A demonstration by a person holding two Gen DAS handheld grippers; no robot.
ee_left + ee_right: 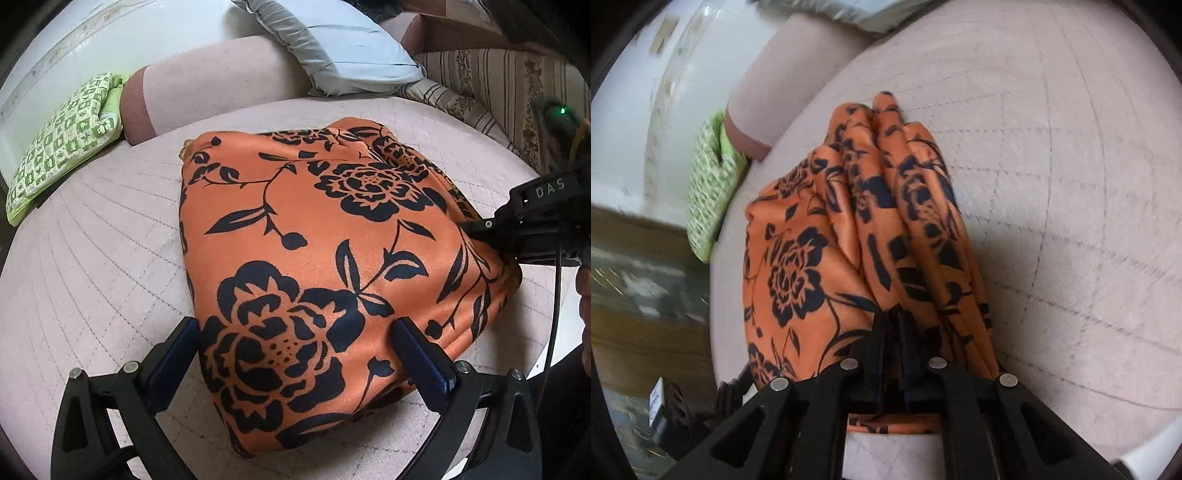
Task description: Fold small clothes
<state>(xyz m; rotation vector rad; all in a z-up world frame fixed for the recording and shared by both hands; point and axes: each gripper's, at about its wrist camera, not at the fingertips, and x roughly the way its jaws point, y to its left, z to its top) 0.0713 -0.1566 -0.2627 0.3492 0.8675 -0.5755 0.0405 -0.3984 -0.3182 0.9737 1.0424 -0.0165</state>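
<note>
The left hand-held gripper (295,343) stands spread to its widest over the near edge of the orange floral garment (317,258), its two dark pads either side of a large black flower and not pinching the cloth. To its right, the right hand-held gripper (894,317) is clamped tight on the garment's bunched edge, where several folds run forward from its tips. The garment lies folded on a pale quilted bed (92,277), spreading ahead of both grippers. Farther off to the left sits a green checked cushion (62,147), and beyond the garment a light blue pillow (332,44) leans.
</note>
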